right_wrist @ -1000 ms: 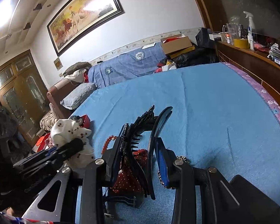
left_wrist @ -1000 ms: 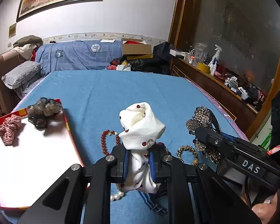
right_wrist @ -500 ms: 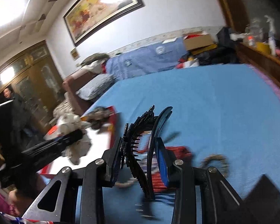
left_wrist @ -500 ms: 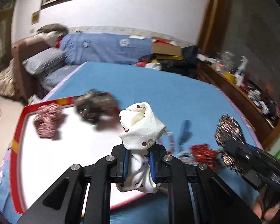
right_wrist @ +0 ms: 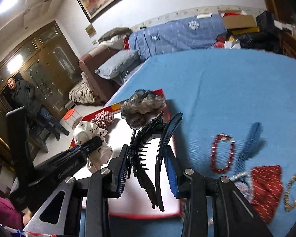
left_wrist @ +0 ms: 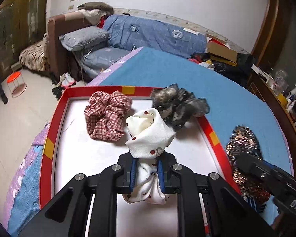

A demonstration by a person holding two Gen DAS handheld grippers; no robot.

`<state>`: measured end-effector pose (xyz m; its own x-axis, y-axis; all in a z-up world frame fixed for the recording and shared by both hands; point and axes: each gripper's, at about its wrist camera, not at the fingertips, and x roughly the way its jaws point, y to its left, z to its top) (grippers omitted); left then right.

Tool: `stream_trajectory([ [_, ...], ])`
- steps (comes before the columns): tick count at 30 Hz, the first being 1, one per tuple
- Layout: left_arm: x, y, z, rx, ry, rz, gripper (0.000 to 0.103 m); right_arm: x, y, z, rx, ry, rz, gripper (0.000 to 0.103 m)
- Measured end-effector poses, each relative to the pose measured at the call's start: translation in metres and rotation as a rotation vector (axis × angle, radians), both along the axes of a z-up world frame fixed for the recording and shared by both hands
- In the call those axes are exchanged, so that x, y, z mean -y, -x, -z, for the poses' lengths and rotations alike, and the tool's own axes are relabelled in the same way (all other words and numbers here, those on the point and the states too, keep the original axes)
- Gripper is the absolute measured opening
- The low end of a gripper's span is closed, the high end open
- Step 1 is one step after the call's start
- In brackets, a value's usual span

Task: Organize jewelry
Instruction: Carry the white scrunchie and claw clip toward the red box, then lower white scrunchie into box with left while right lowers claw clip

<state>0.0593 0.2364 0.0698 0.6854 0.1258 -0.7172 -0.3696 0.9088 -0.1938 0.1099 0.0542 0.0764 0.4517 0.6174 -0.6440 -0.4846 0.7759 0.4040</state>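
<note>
My left gripper (left_wrist: 147, 174) is shut on a white scrunchie with red cherries (left_wrist: 150, 136) and holds it above the red-rimmed white tray (left_wrist: 49, 130). A red checked scrunchie (left_wrist: 106, 116) and a grey-black scrunchie (left_wrist: 179, 104) lie at the tray's far side. My right gripper (right_wrist: 148, 173) is shut on a black hair claw clip (right_wrist: 148, 148) above the tray's right edge (right_wrist: 175, 138). The left gripper with the white scrunchie (right_wrist: 88, 136) also shows in the right wrist view.
On the blue bedspread (right_wrist: 227, 88) right of the tray lie a red bead bracelet (right_wrist: 223, 154), a blue clip (right_wrist: 248, 142), a red cloth piece (right_wrist: 266, 185) and a gold bracelet (right_wrist: 294, 191). A sequined piece (left_wrist: 244, 146) lies there too. A man (right_wrist: 23, 98) stands at the left.
Both grippers have swung left from over the loose jewelry to over the tray, each still holding its item. The tray now lies under the left gripper.
</note>
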Motion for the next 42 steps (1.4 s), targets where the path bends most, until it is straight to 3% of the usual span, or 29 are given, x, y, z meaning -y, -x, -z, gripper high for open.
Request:
stream_trajectory([
  [8,-0.006,-0.008,0.011,-0.040,0.021,-0.015,0.017,-0.039,-0.020,0.018,-0.029,0.054,-0.029,0.039],
  [29,-0.015,-0.023,0.024,-0.083,0.052,-0.061,0.017,-0.066,-0.037,0.034,-0.067,0.109,-0.036,0.040],
  [42,-0.013,-0.024,0.028,-0.088,0.046,-0.068,0.034,-0.067,-0.042,0.040,-0.093,0.097,-0.029,0.041],
])
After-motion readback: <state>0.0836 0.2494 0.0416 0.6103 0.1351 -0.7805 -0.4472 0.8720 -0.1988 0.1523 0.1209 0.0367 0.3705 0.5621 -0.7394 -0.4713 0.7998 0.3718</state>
